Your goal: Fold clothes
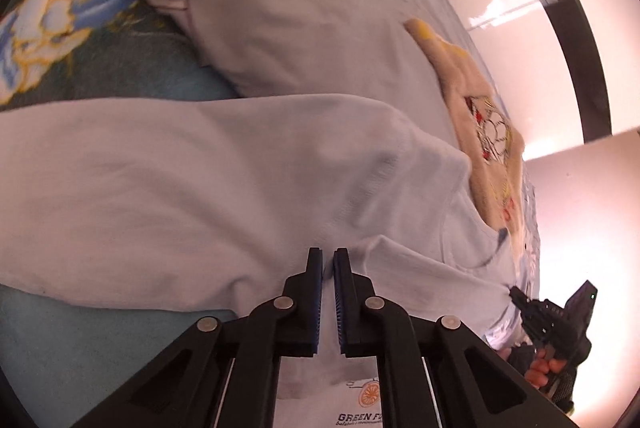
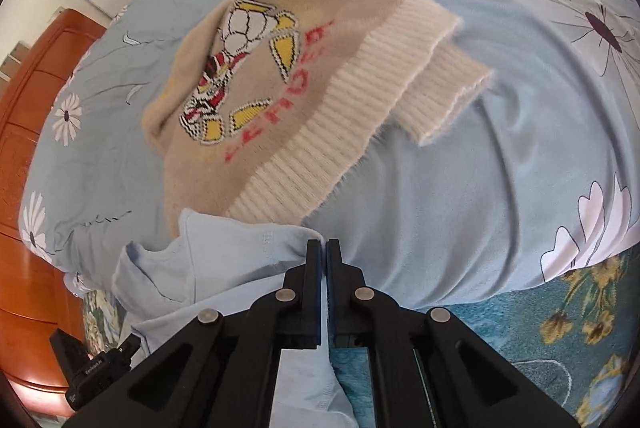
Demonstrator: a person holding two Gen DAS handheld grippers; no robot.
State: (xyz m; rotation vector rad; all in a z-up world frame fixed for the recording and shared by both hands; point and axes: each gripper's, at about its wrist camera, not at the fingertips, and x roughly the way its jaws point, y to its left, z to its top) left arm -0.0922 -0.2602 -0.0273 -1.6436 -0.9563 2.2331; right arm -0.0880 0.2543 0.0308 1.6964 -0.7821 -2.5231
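A light blue sweatshirt point(image 1: 248, 164) lies spread over the bed, one sleeve folded across its body. My left gripper point(image 1: 328, 256) is shut on a fold of its fabric near the hem. My right gripper point(image 2: 324, 246) is shut on another edge of the same light blue sweatshirt point(image 2: 224, 248). A folded beige knit sweater point(image 2: 260, 100) with a cartoon print and cream ribbed hem lies just beyond it; it also shows in the left wrist view point(image 1: 484, 132). The right gripper shows at the lower right of the left wrist view point(image 1: 552, 316).
A blue flowered bedsheet point(image 2: 520, 76) covers the bed. A teal flowered blanket point(image 2: 560, 328) lies at the near edge. A white printed garment point(image 1: 360, 404) lies under the left gripper. A wooden headboard point(image 2: 28, 156) stands on the left.
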